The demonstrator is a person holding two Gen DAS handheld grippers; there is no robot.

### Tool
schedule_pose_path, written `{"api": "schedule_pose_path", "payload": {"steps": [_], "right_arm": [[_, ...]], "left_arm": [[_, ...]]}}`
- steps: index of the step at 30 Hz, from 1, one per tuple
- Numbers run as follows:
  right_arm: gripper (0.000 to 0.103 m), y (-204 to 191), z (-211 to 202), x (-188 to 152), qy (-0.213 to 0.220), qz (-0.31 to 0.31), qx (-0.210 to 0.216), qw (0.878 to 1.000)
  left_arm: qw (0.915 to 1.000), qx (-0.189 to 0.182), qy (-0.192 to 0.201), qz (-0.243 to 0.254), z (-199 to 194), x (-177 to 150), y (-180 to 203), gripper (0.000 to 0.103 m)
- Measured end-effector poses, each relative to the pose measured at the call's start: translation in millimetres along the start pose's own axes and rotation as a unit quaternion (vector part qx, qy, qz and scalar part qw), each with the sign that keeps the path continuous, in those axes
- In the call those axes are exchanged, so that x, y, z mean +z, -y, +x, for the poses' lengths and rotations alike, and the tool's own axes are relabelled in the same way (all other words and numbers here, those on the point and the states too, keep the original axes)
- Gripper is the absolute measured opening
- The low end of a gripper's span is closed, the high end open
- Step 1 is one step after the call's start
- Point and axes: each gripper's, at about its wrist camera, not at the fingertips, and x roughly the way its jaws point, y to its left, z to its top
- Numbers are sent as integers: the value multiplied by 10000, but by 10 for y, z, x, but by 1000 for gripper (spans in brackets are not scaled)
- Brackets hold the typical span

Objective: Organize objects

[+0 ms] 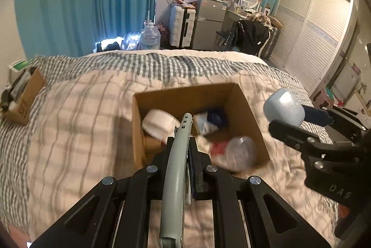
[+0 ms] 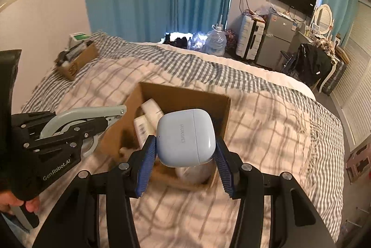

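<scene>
The left gripper is clamped nearly shut on a thin grey curved tool, something like a plier-style cutter or folding saw; which one cannot be told. The tool runs lengthwise between the fingers, and its tip sticks out past them, over the near edge of the open cardboard box. In the right wrist view the same tool shows side-on at the left, held above the blanket.

The right gripper stands about half open, its blue ribbed pads pressing both sides of a pale blue Huawei earbud case. The case is held in the air over the near part of the box, with its lid seam upright.

The box sits in the middle of the bed on a cream checked blanket. Inside it lie a white roll, a blue and white packet and a clear round container, all blurred. A second, smaller cardboard box of odds and ends sits far left on the striped sheet.

A bare fingertip of the person's left hand shows at the lower left of the right wrist view.
</scene>
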Motion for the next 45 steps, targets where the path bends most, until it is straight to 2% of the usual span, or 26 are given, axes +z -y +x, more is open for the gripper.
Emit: {"api": "schedule_pose_path", "payload": {"steps": [3,8,12,14,15,16,17,18,19,20,21,24,29,32,34,36,40,42,45], "right_arm": [[49,116,319,115,-123,97,-14,9999],[49,258,789,198,-326,233,17,9992],[49,321,976,206,-312,381,169,9986],[50,323,997,197,-276,413,146,9987],[53,321,981,200,-221,427,131,9988],[59,336,951,201,-165,467,120,9987],[70,358,912,204,-131,522,120,9985],[72,370,877,211,-107,566,102,9983],[72,387,823,212,-86,610,54,9981],[72,393,771,205,-89,634,-5,9979],[72,408,711,194,-93,654,-77,9978],[76,414,491,90,-65,753,-239,9968],[76,404,8,-88,6,924,-297,9953],[77,364,-401,-148,205,902,-306,9952],[81,325,-669,-186,370,851,-366,9950],[85,278,-926,-218,514,819,-430,9944],[88,194,-1405,-270,740,791,-519,9928],[93,163,-1611,-305,816,746,-611,9920],[96,101,-1882,-383,909,685,-797,9903]], "left_arm": [[9998,144,-126,32,352,166,4,10],[9996,114,-237,32,739,288,-40,10],[9998,26,-157,76,902,312,-67,10],[9996,41,-255,88,969,307,-62,12],[9994,34,-341,75,1002,293,-72,12],[9992,31,-399,44,1026,283,-86,17],[9990,45,-443,12,1034,274,-111,20],[9988,41,-490,-5,1028,265,-114,32],[9985,51,-542,-7,1006,254,-119,51],[9985,83,-542,-5,972,250,-118,59],[9988,145,-471,4,889,233,-118,71],[9992,209,-326,-42,660,191,-111,79],[9994,266,-200,-76,147,100,-9,81],[9991,413,80,3,-325,35,105,89],[9978,606,250,68,-612,-2,186,94],[9963,736,439,102,-875,-34,270,95],[9944,784,702,68,-1310,-81,389,101],[9928,845,847,-62,-1498,-134,440,103],[9908,725,1111,-250,-1768,-261,487,103]]}}
